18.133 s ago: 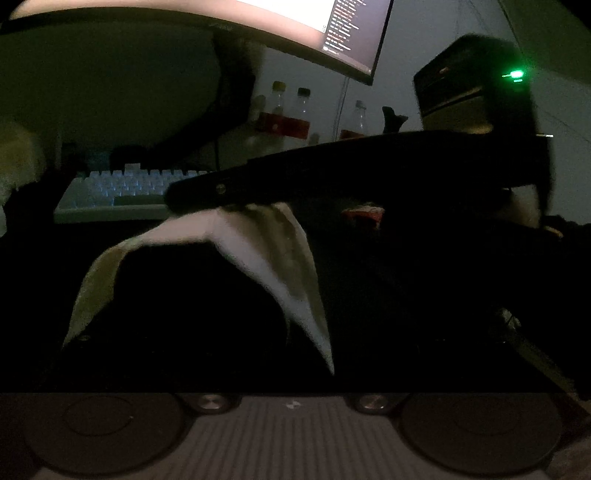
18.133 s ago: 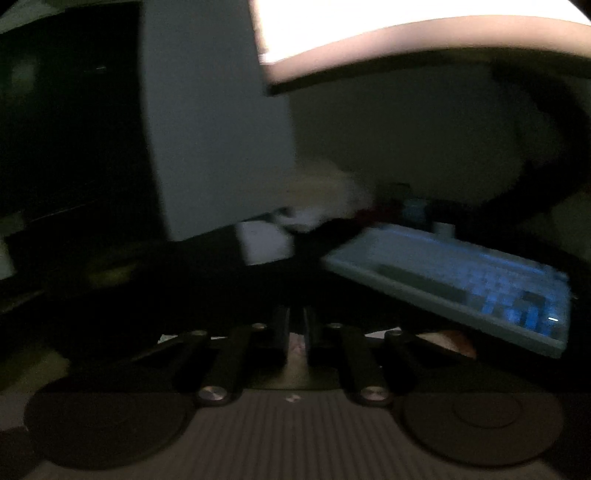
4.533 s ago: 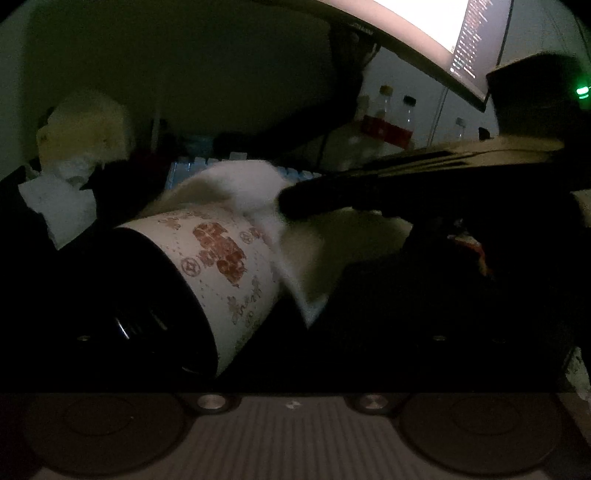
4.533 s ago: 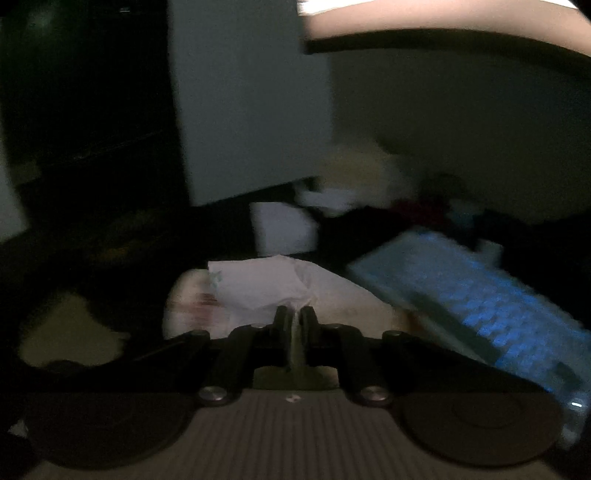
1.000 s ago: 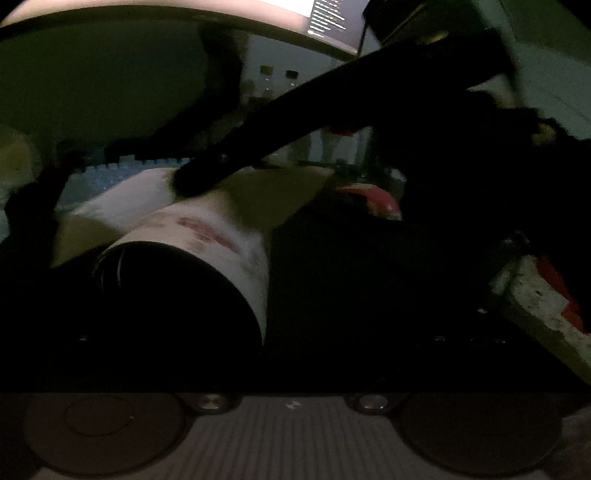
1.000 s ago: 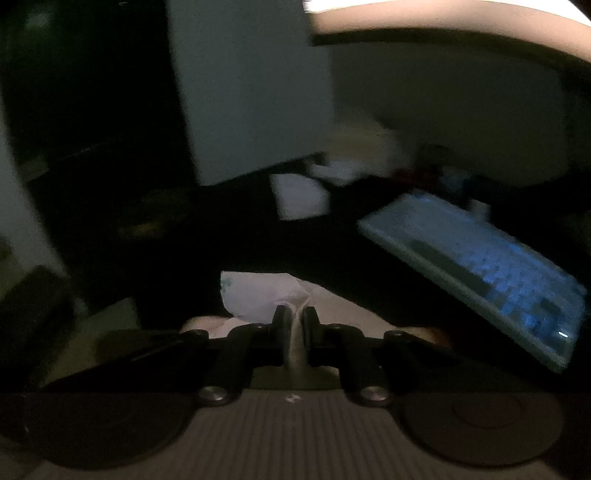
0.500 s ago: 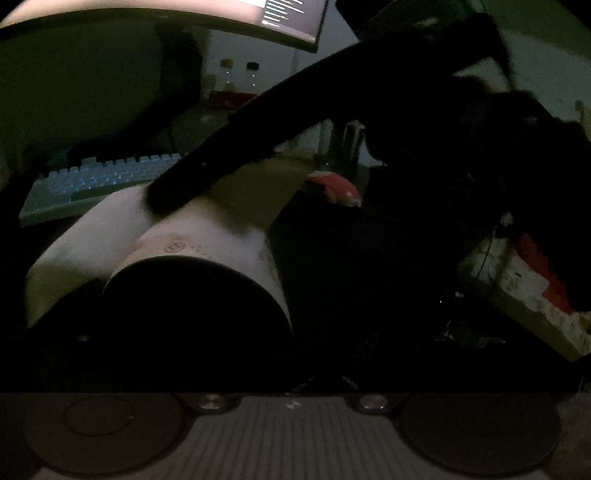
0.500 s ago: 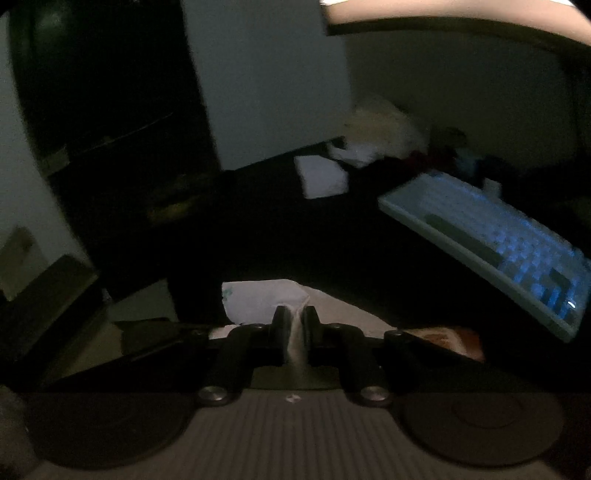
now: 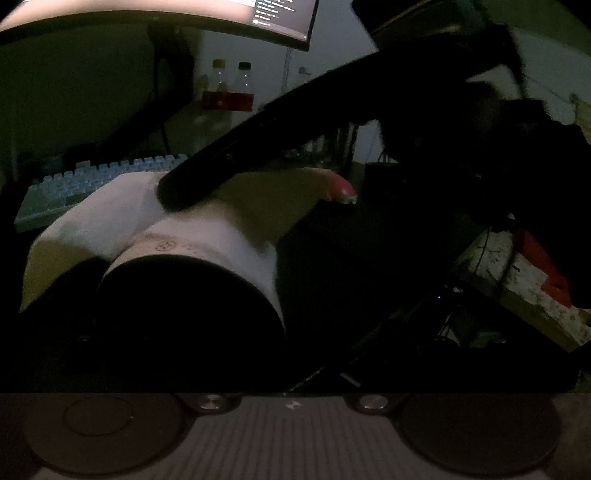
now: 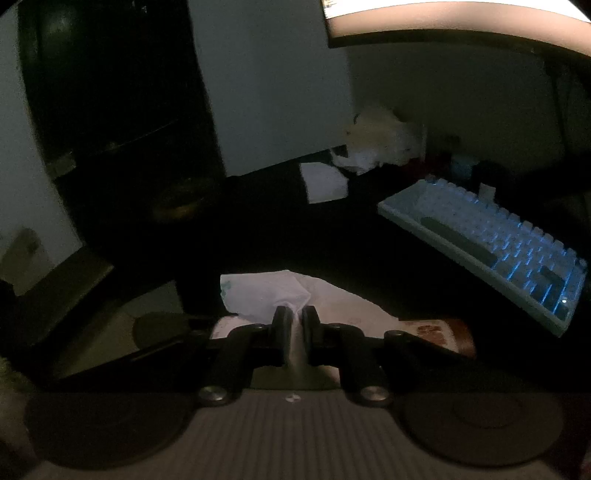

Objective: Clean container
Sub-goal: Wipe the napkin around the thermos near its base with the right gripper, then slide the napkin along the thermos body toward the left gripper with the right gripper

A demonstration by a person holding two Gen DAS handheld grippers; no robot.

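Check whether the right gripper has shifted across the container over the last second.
Yes. In the left wrist view the right gripper, pinching the tissue, now sits right of the keyboard; earlier it overlapped it.

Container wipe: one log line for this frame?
step: wiping | right gripper: shut on tissue | tissue: draped on container | left gripper: jaws unseen

keyboard (image 10: 491, 236) backlit | monitor (image 9: 184, 14) lit | two bottles (image 9: 231, 86) behind
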